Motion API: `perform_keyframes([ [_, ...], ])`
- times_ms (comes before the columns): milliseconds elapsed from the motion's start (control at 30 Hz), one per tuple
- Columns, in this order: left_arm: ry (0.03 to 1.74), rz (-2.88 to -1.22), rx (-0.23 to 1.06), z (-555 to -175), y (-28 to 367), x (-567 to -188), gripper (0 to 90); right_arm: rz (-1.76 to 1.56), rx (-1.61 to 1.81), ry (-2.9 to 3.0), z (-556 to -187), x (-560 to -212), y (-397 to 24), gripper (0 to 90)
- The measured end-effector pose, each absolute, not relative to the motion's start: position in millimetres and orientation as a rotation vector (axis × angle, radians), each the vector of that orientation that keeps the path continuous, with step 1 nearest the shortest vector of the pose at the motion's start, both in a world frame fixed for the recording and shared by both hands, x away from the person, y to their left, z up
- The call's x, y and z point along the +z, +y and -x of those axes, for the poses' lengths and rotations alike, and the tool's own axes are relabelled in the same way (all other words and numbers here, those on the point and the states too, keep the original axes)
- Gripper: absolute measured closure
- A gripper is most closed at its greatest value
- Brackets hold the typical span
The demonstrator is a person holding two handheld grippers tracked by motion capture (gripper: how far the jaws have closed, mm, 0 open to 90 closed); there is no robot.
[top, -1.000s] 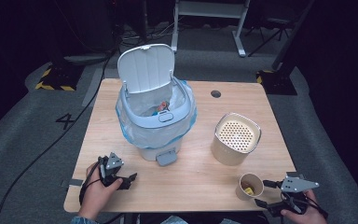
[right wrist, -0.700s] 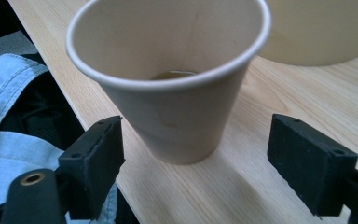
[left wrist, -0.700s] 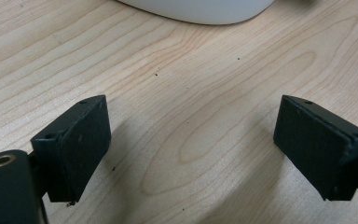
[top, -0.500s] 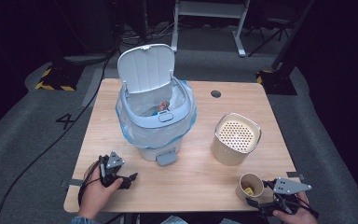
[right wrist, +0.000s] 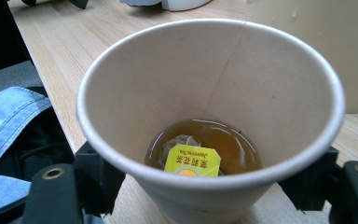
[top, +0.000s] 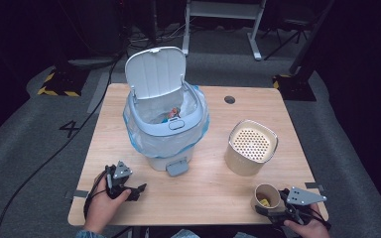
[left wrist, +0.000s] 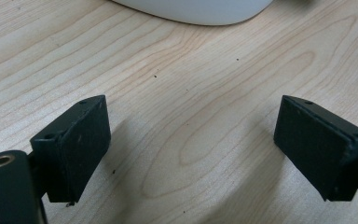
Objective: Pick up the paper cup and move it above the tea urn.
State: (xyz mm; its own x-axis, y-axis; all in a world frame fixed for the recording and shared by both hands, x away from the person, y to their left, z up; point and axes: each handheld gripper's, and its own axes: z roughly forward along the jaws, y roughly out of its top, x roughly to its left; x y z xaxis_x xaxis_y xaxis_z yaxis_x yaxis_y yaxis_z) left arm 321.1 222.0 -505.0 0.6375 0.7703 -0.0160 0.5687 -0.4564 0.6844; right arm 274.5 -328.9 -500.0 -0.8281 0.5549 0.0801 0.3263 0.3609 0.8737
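The left gripper (top: 138, 191) rests on the table (top: 208, 183) near its front left edge, jaws spread wide with bare wood between them and nothing held; the bin (top: 166, 126), lid up and lined with a bag, stands just beyond its fingertips. Right of the bin sits a round canister (top: 250, 147) with a perforated top. At the front right, the right gripper (right wrist: 205, 186) has just been closing its jaws on the paper cup (right wrist: 209, 116), which sits between the two fingers (right wrist: 95, 179) low on its wall. The pads look to be pressing the cup, though its flared body hides the contact itself. Inside, a tea bag (right wrist: 192, 161) lies in a little brown liquid.

The grasp looks like the step in hand. Next probably comes a level lift, then a carry across to the open bin without slopping or crushing the soft wall.
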Motion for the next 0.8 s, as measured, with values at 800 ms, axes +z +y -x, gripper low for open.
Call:
perform_keyframes([
  [800,1.042,-2.192,0.393,-324,220,-505,11.1,-0.566,1.51,2.386,-290,-435,-340,30.0],
])
